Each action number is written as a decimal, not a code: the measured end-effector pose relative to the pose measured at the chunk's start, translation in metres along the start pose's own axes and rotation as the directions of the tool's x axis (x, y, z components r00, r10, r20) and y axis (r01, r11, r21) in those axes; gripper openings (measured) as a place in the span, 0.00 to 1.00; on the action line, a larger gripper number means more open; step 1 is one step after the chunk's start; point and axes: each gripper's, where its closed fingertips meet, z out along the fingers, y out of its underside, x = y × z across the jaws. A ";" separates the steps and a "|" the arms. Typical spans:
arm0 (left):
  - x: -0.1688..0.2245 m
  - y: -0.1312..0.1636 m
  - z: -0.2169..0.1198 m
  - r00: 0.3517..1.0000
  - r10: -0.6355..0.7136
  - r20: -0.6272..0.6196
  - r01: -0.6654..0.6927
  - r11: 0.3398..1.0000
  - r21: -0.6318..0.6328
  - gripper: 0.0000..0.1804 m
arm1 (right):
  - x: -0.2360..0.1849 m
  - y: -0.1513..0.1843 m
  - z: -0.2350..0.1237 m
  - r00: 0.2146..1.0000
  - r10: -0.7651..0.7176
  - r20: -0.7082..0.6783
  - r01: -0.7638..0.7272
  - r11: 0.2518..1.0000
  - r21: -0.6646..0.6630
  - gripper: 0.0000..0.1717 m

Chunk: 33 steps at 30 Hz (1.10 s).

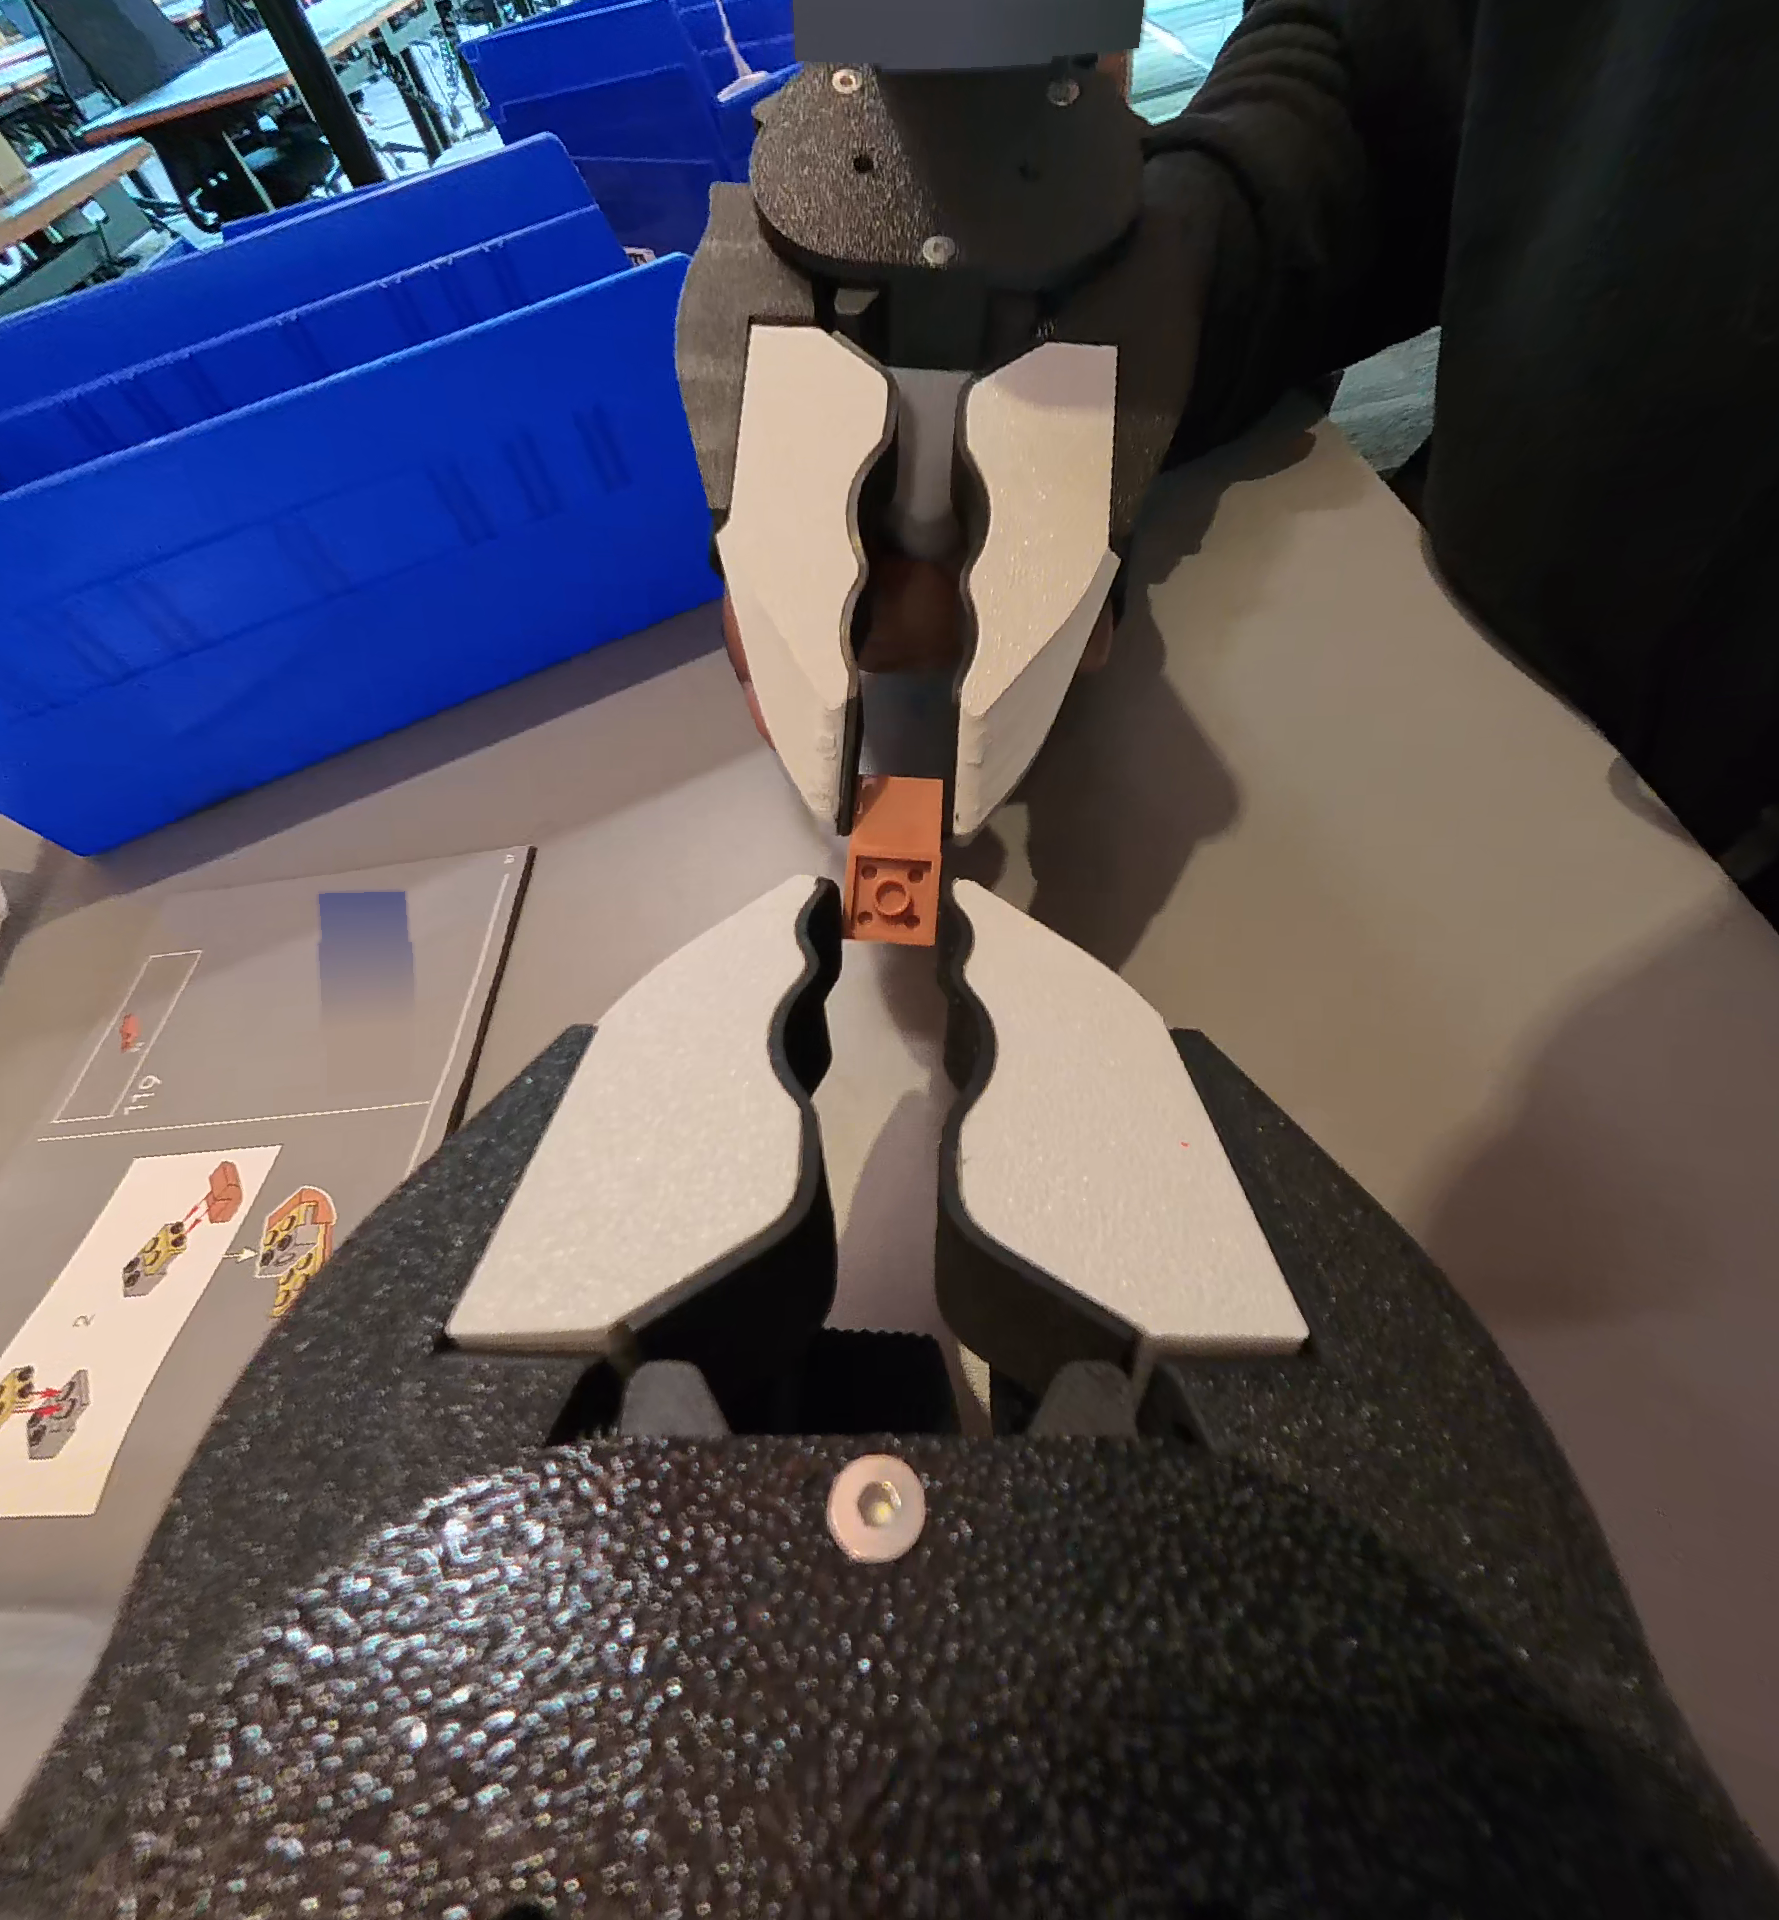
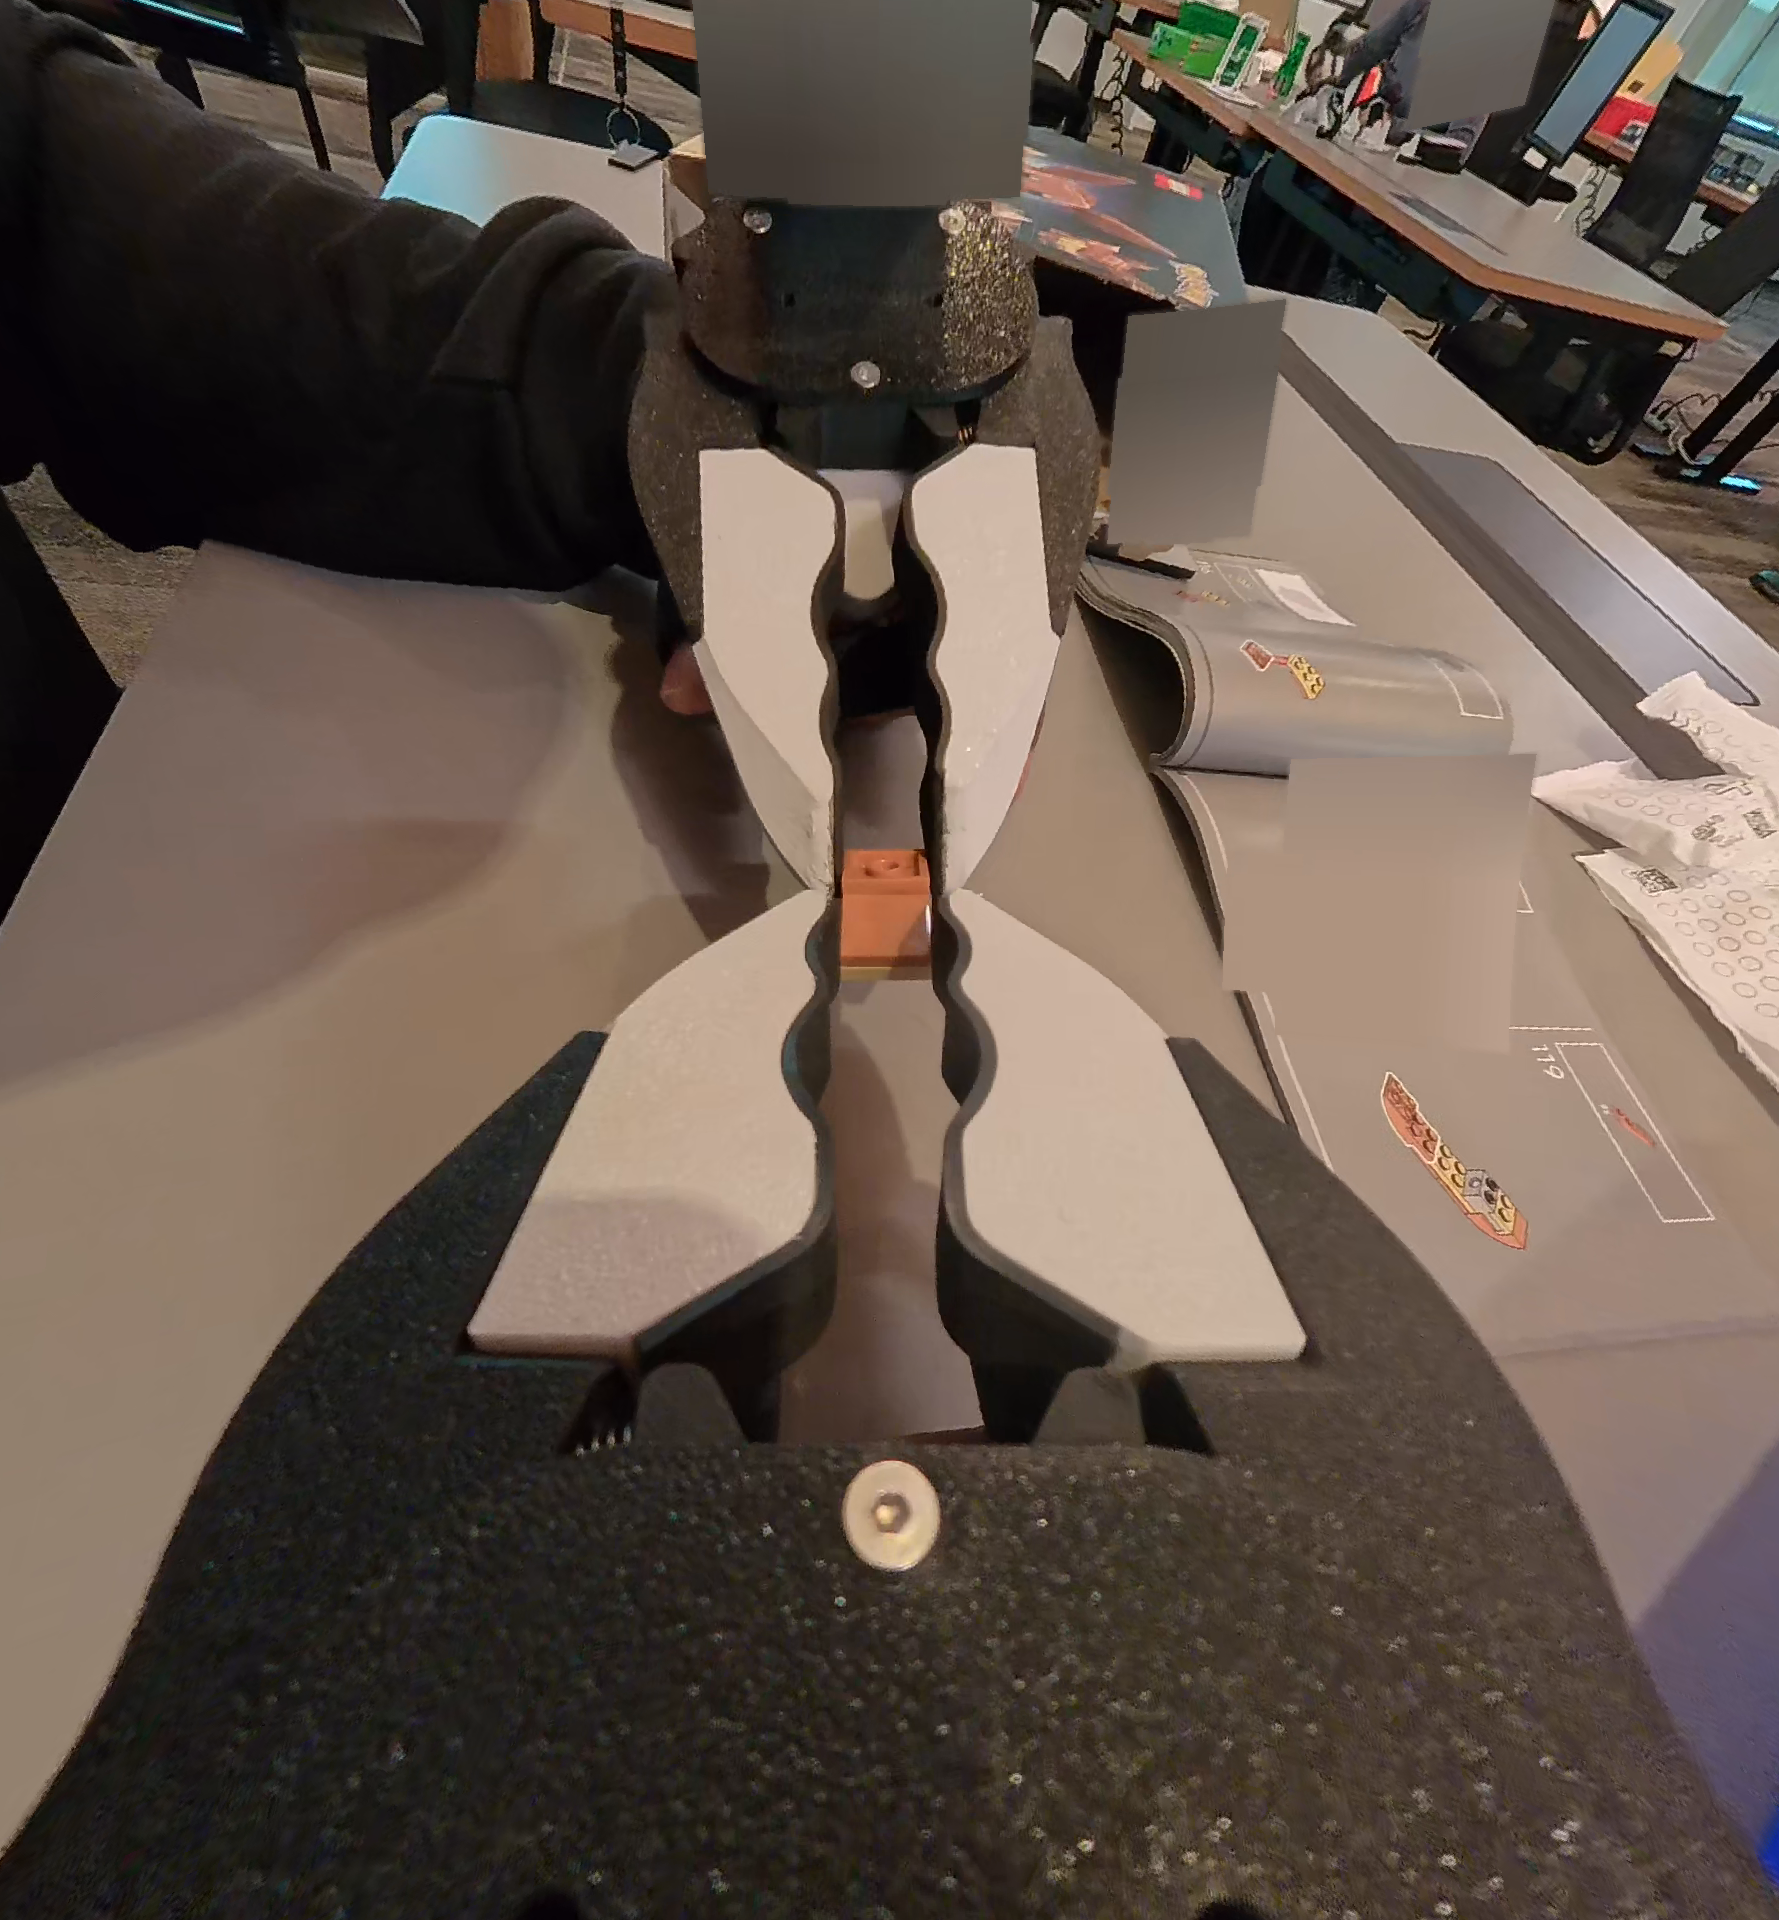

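Observation:
My two grippers meet tip to tip above the grey table [image 1: 1436,1091]. A small orange-brown brick [image 1: 893,883] sits between both pairs of fingertips. In the left wrist view my left gripper [image 1: 890,906] closes on its near end, which shows a round stud and small holes. The right gripper [image 1: 906,816] grips its far end from the opposite side. In the right wrist view my right gripper [image 2: 883,930] is shut on the smooth brown part [image 2: 883,925], with a thin tan edge [image 2: 880,971] under it. The left gripper [image 2: 883,868] pinches the studded end.
Blue plastic bins [image 1: 293,468] stand along the table's left side. An open instruction booklet [image 1: 241,1091] lies flat; it also shows in the right wrist view [image 2: 1487,1091]. White perforated paper bags [image 2: 1747,914] lie beside it. Black sleeves [image 2: 241,364] reach in behind each gripper.

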 end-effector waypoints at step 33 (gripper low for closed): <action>-0.005 0.022 0.009 0.996 0.063 0.054 -0.054 0.987 -0.154 0.10 | 0.022 0.011 -0.003 0.992 0.068 -0.109 -0.078 0.993 -0.085 0.00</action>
